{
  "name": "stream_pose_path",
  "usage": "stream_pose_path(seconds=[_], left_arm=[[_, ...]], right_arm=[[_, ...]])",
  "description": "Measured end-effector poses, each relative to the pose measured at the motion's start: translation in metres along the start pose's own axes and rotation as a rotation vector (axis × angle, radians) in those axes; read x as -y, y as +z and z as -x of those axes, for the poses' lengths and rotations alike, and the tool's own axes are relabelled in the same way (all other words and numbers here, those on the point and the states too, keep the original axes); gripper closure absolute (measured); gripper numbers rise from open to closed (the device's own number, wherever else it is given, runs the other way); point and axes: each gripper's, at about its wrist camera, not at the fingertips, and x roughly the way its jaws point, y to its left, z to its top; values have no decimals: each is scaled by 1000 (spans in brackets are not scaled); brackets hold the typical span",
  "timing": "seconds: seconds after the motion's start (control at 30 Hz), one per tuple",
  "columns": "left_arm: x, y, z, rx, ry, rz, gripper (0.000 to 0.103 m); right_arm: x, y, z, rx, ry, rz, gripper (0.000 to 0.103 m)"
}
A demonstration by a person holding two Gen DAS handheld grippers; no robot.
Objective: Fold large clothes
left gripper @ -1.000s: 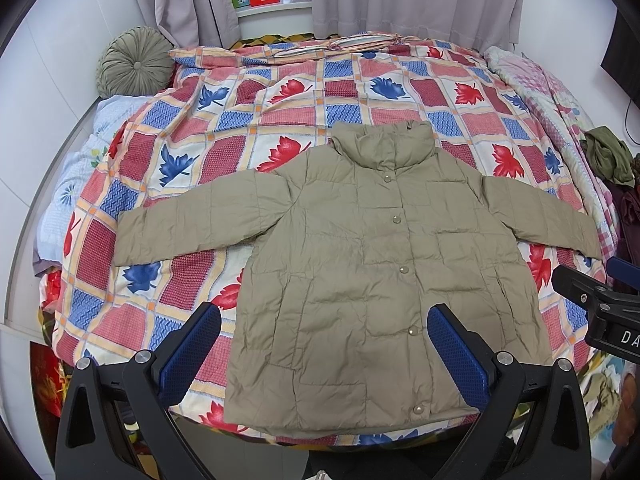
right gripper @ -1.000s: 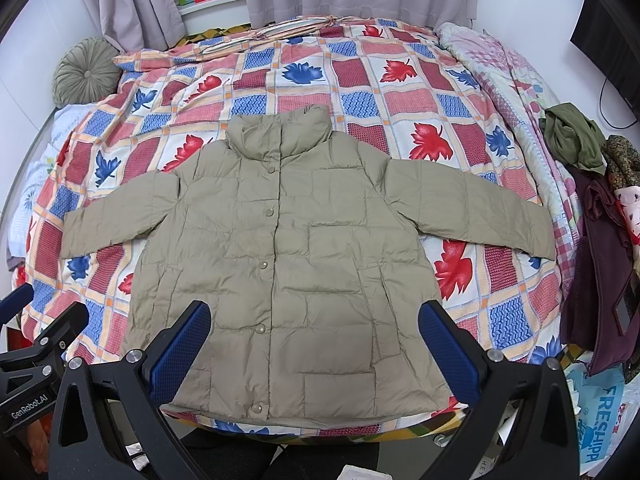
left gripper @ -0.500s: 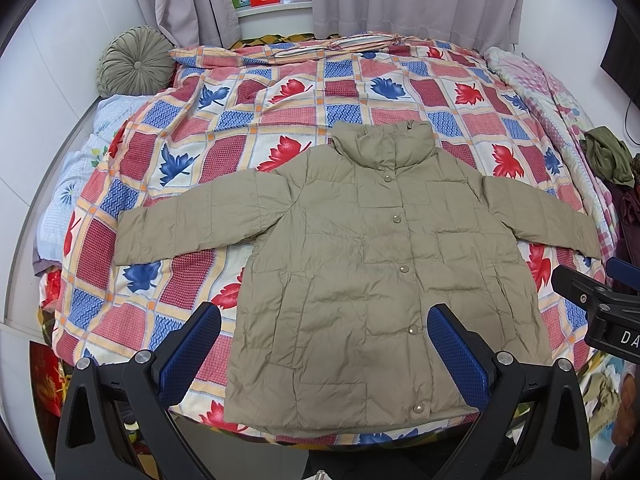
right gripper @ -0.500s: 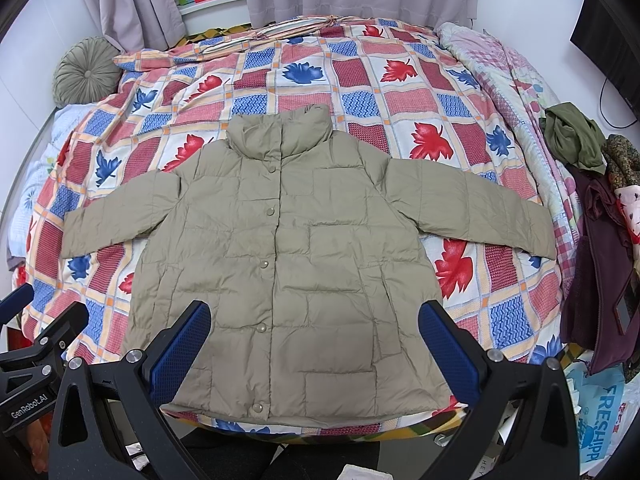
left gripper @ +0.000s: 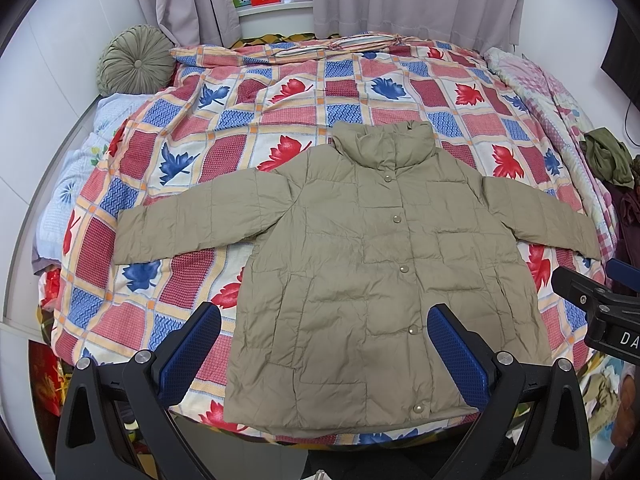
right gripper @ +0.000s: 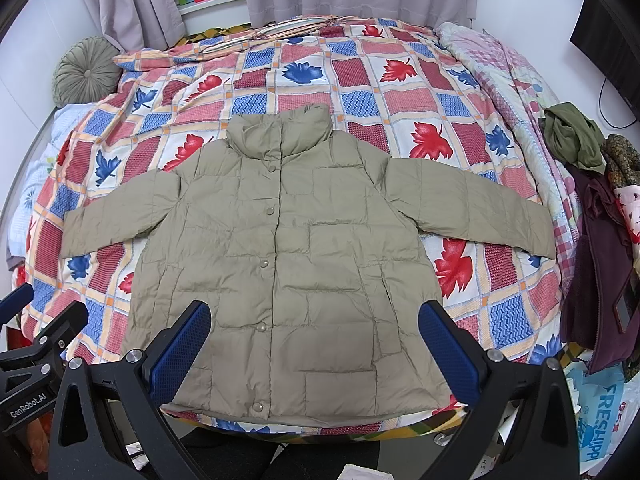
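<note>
**Jacket laid flat on the bed, both grippers released**

At far left a round cushion (left gripper: 134, 62) sits by the wall at the head of the bed (left gripper: 248, 120). The left gripper (left gripper: 324, 354) hangs above the bed's near edge, its jaws spread wide and holding nothing. The jacket (left gripper: 360, 272) lies face up on the checked cover, snaps shut, sleeves out to both sides, collar pointing away. The right gripper (right gripper: 314, 350) hangs likewise released over the hem. At far right, a heap of clothes (right gripper: 592, 240) lies at the bed's edge.
</note>
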Motion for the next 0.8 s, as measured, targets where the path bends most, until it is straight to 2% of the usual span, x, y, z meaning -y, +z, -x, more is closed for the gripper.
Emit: stream_pose_path(seconds=[0.8], left_arm=[[-9,-2,-6,-19,-13,24,0]], right_arm=[[-4,4,-3,-7,1,-1,0]])
